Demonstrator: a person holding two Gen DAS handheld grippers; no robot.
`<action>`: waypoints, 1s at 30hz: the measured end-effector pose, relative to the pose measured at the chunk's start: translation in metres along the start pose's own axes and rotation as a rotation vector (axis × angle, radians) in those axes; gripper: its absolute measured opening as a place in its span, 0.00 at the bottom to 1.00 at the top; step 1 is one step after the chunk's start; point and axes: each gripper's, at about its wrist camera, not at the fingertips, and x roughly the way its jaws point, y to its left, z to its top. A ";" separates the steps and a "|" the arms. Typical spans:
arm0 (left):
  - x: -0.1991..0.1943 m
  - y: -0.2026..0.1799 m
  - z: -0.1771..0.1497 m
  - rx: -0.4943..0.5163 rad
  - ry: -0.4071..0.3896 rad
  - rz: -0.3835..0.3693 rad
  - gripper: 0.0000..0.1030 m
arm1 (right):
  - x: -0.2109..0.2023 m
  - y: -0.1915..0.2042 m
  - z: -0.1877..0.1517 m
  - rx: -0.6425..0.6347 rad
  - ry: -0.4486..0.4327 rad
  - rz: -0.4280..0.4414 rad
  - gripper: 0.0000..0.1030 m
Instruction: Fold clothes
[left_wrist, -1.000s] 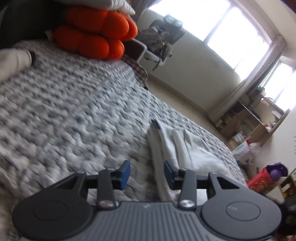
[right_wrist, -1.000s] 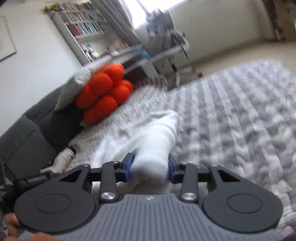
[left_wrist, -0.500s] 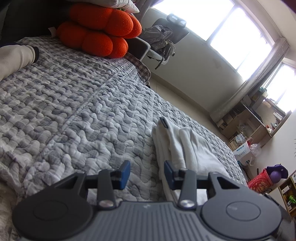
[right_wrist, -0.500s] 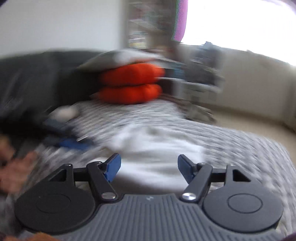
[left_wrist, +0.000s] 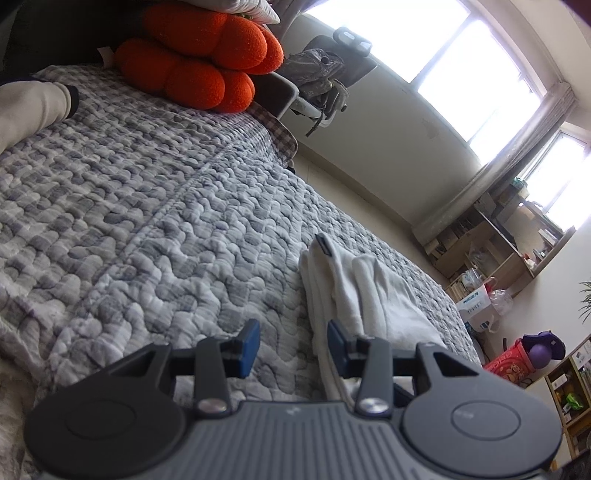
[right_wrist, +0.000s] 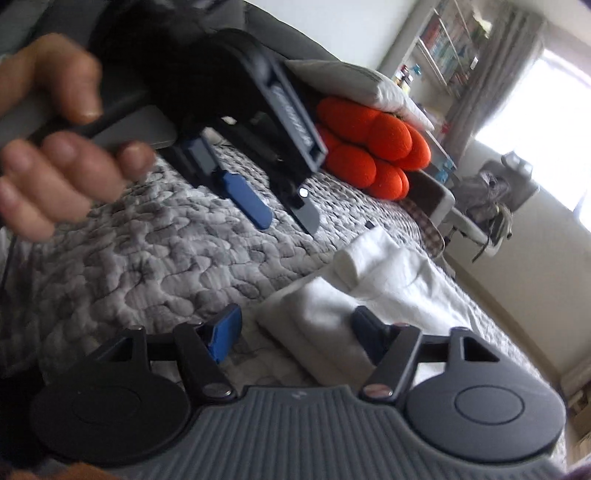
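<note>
On grey quilted bedspread (left_wrist: 147, 206), folded white cloth garment (left_wrist: 365, 295) at 1 o'clock; left gripper (left_wrist: 291, 341), right gripper (right_wrist: 295, 326) both apart, empty. Risk: snagging loose top layer undoes fold.

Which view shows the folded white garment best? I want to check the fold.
The right wrist view: the white garment lies folded in layers, near and central, though slightly blurred. The left wrist view shows it sharper but edge-on, its near end hidden behind the left gripper.

A bed under a grey quilted cover (left_wrist: 155, 206) fills the foreground, orange cushions (left_wrist: 199, 62) stacked at its head. Beyond it — cream walls, a pale floor, bright windows (left_wrist: 439, 48) with grey curtains (left_wrist: 517, 158), low cluttered shelves (left_wrist: 487, 240) and a draped chair (left_wrist: 325, 77).
</note>
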 end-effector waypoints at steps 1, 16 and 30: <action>0.000 0.001 0.000 -0.004 0.003 -0.004 0.40 | 0.000 -0.002 0.000 0.012 0.008 -0.003 0.53; 0.015 0.005 -0.009 -0.121 0.045 -0.197 0.61 | -0.022 -0.053 -0.001 0.480 -0.106 0.100 0.24; 0.066 -0.036 -0.004 -0.129 0.127 -0.181 0.87 | -0.023 -0.063 -0.004 0.578 -0.125 0.128 0.23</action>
